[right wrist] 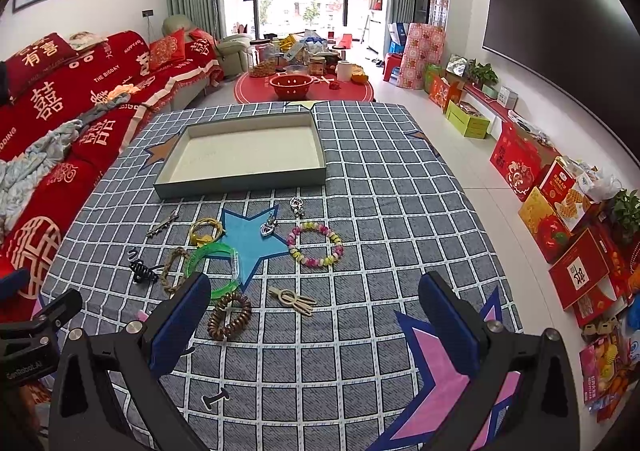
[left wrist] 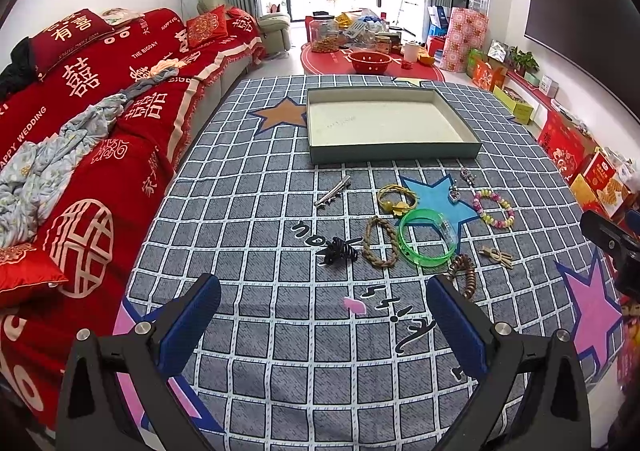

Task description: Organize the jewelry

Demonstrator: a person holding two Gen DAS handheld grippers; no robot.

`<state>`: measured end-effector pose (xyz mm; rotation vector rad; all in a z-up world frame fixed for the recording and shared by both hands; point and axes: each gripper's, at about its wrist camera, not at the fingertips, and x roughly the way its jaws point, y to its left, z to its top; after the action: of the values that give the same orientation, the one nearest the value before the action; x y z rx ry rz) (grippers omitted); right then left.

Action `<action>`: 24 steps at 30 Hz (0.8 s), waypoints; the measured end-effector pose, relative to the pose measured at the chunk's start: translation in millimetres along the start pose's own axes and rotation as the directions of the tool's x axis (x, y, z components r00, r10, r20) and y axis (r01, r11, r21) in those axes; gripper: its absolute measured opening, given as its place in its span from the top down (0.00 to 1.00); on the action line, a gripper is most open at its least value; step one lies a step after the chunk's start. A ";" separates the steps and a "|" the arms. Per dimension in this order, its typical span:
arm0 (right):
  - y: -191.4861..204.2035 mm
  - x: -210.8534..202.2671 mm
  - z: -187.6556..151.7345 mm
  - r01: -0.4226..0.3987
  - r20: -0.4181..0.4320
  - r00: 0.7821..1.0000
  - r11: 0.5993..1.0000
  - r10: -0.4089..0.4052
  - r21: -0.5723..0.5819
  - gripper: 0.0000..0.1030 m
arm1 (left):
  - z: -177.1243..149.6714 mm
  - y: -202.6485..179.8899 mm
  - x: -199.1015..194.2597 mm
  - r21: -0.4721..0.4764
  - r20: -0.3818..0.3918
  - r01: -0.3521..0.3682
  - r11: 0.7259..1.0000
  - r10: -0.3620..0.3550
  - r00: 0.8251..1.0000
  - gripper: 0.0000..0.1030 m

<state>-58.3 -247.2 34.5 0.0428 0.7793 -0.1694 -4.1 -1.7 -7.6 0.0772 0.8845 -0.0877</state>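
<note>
1. Steel clip (left wrist: 332, 191) lies leftmost on the table (left wrist: 256, 331): stiff, slick, best pinched across its middle.
2. Green bangle (left wrist: 427, 237) and bead bracelet (left wrist: 493, 208) sit below the empty tray (left wrist: 394, 153); light, take them by the rim.
3. Left gripper (left wrist: 323, 315) and right gripper (right wrist: 314, 313) both gape wide, holding nothing.
4. Only the right view shows the wooden comb (right wrist: 292, 300) clearly.

A red sofa (left wrist: 120, 99) stands left of the bench (left wrist: 260, 331), a red colander (right wrist: 291, 86) behind, and a dark television (right wrist: 552, 35) right.
</note>
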 end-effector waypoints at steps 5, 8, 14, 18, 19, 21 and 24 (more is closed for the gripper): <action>-4.6 13.9 -6.9 -0.007 -0.072 0.997 1.000 0.008 0.006 0.00 | 0.3 2.1 5.4 0.001 -0.037 0.018 1.000 -0.018 0.999 0.00; -6.0 24.6 -6.6 -0.044 -0.165 0.985 0.999 0.046 0.016 0.00 | 2.9 2.7 15.6 0.038 -0.108 0.044 0.998 -0.040 0.993 0.00; -9.1 44.6 -4.1 -0.061 -0.272 0.959 0.995 0.080 0.079 0.00 | 10.9 11.6 41.8 0.045 -0.190 0.066 0.997 -0.056 0.980 0.00; -10.6 70.0 3.0 -0.056 -0.390 0.915 0.991 0.101 0.124 0.00 | 14.9 21.0 73.1 0.024 -0.267 0.061 0.998 -0.052 0.962 0.00; -12.0 76.2 3.2 -0.057 -0.414 0.904 0.989 0.109 0.137 0.00 | 15.6 22.3 80.9 0.019 -0.292 0.063 0.998 -0.054 0.955 0.00; -12.4 89.3 3.6 -0.048 -0.449 0.887 0.989 0.105 0.137 0.00 | 17.7 25.9 97.7 -0.004 -0.329 0.067 0.998 -0.064 0.942 0.00; -9.0 110.7 0.9 -0.031 -0.502 0.862 0.996 0.069 0.083 0.00 | 19.2 27.8 116.2 -0.024 -0.359 0.070 0.997 -0.074 0.930 0.00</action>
<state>18.1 -271.2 -42.4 0.1822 1.2975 -0.1378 86.9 18.7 -84.7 0.0514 1.2561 -0.1409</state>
